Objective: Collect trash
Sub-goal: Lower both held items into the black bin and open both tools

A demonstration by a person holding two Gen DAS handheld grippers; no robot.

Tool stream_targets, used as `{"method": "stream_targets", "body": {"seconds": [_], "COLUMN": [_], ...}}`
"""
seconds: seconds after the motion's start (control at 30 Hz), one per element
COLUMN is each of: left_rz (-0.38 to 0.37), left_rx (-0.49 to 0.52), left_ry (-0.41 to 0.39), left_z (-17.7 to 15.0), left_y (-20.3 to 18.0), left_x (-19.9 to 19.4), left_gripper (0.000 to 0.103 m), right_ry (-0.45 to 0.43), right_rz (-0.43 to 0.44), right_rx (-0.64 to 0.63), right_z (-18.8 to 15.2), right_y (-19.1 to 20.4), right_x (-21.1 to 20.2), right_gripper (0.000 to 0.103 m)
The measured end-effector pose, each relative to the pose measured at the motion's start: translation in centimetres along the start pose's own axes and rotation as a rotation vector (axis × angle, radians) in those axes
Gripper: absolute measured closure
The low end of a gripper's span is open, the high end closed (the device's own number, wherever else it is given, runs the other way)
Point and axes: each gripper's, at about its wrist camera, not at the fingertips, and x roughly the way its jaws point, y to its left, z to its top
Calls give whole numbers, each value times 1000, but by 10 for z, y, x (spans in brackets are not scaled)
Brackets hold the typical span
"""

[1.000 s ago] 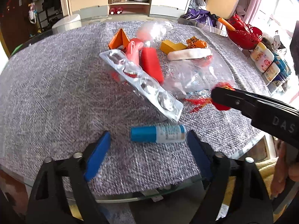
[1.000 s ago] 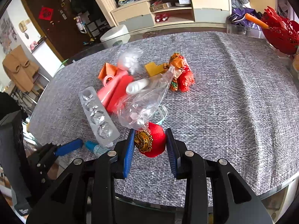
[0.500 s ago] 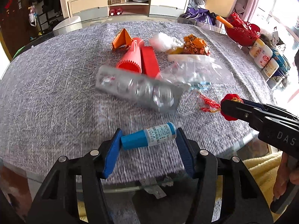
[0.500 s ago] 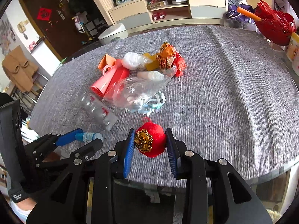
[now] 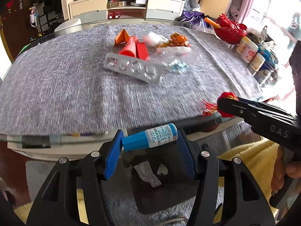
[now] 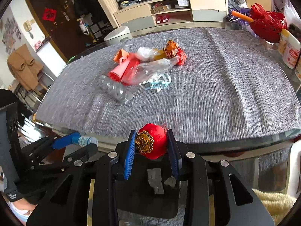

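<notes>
At 6 o'clock, the left gripper (image 5: pixel 149 141) clamps 1 blue dropper bottle (image 5: pixel 150 139) and the right gripper (image 6: pixel 152 145) pinches 1 red lantern ornament (image 6: pixel 152 141), both above the dark bin (image 6: pixel 146 192) off the table edge. Likely carry-to-bin; next, release. At 12 o'clock, 1 blister pack (image 5: pixel 132 68) and 1 clear bag (image 6: pixel 150 69) remain on the grey cloth (image 6: pixel 216 94).

Glossy plastic blister tray (image 5: pixel 132 68) on rough woven tablecloth (image 5: pixel 56 86) (grey, matt).

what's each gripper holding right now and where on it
Left gripper clamps the small blue-capped bottle with a white label end to end, cap and base against the pads. Right gripper squeezes the round red ornament with a gold medallion across its sides.
</notes>
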Motion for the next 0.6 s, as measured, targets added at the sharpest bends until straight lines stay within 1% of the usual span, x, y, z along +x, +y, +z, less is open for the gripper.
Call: {"method": "stream_targets", "body": {"seconds": [0.23, 0.6], "left_rz": [-25, -44], "left_rx": [7, -6], "left_ry": [30, 97], "left_z": [-30, -77], "left_y": [-8, -13], "left_x": [-8, -2], "left_gripper": [48, 48], "right_ry": [13, 81], "right_rz": [-25, -44], "right_rx": [1, 7], "right_z": [-25, -64], "right_y": [4, 5], "right_x": [-5, 16], "right_gripper": [69, 69]}}
